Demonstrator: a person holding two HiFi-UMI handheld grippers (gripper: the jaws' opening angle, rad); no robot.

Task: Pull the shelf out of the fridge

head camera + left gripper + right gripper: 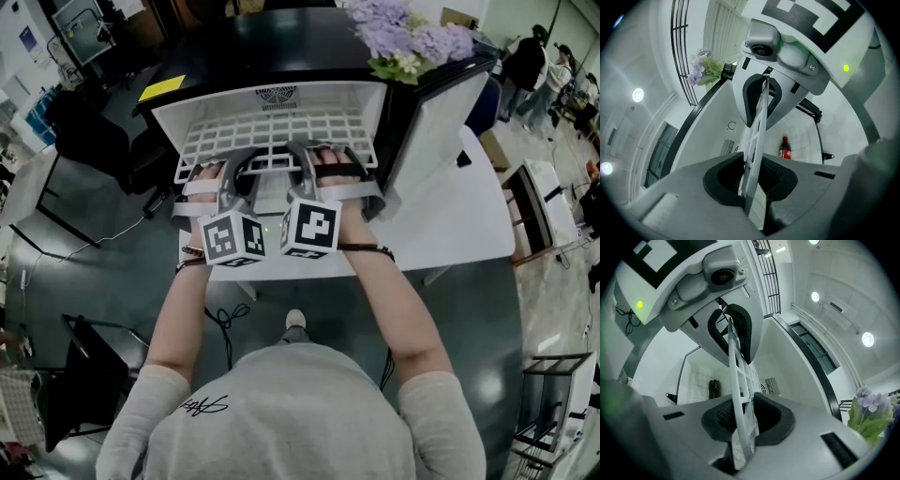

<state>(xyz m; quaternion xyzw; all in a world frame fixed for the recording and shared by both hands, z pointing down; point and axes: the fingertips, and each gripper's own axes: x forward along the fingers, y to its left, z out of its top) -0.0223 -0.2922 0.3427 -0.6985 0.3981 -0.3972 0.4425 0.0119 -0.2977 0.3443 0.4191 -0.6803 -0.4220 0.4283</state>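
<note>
Shelf, a white wire grid, lies level in the open mini fridge on the white bench, its front edge at the mouth of the cabinet. Most of the grid looks to be inside.

To draw it out cleanly, I would pull both hands straight back toward the body at one pace and one height, so the grid does not skew and jam against the side walls. A cola bottle stands deeper inside. I cannot tell whether it rests on this shelf, so a slow, flat pull is safer.

The left gripper and right gripper sit side by side at that front edge. Each has its jaws nearly together and its dark pads clamped on the thin front bar of the grid.
</note>
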